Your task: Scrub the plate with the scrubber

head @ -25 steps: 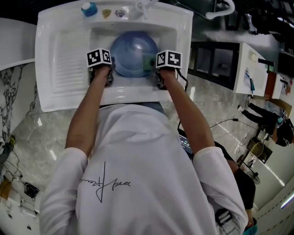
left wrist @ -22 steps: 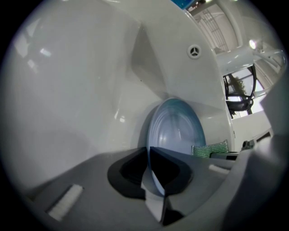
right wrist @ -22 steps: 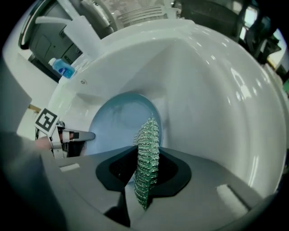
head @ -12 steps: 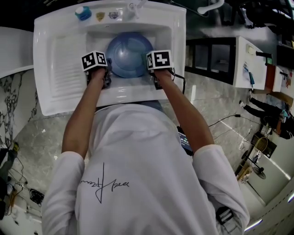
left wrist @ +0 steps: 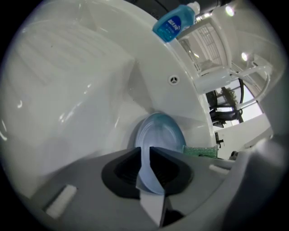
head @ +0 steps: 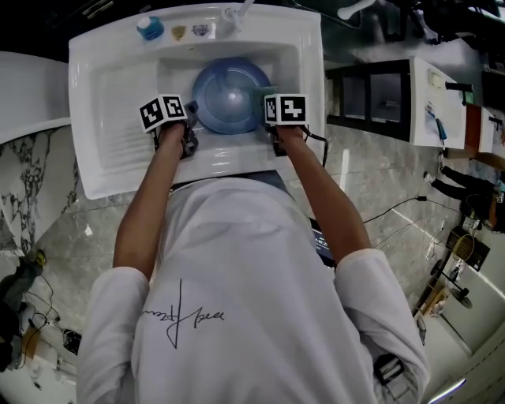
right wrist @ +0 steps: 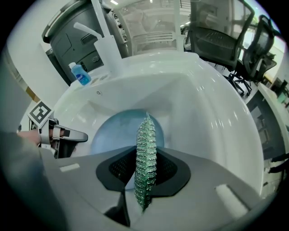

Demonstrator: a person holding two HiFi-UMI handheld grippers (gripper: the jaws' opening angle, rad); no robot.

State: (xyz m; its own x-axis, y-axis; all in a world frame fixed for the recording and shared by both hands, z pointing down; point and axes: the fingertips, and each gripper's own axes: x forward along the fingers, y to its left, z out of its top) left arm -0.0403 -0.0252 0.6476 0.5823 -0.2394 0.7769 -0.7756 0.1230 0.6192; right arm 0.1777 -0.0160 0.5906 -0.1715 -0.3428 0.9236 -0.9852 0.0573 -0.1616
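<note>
A round blue plate [head: 230, 95] lies in the basin of the white sink [head: 95, 95]. My left gripper [head: 189, 136] is shut on the plate's left rim; in the left gripper view the plate [left wrist: 158, 140] runs edge-on between the jaws of that gripper [left wrist: 145, 169]. My right gripper [head: 268, 126] is shut on a green mesh scrubber [head: 265, 96] at the plate's right edge. In the right gripper view the scrubber [right wrist: 146, 158] stands upright between the jaws of that gripper [right wrist: 145, 173], in front of the plate [right wrist: 113, 131].
A blue soap bottle [head: 151, 28] and a tap [head: 237, 12] stand on the sink's back ledge. A ribbed drainboard [head: 118, 118] lies left of the basin. A marble counter [head: 347, 173] surrounds the sink. Black shelves [head: 371, 95] stand to the right.
The head view has shifted slightly. My right gripper has moved a little right and down along the plate's right edge with the scrubber. My left gripper keeps its hold on the rim.
</note>
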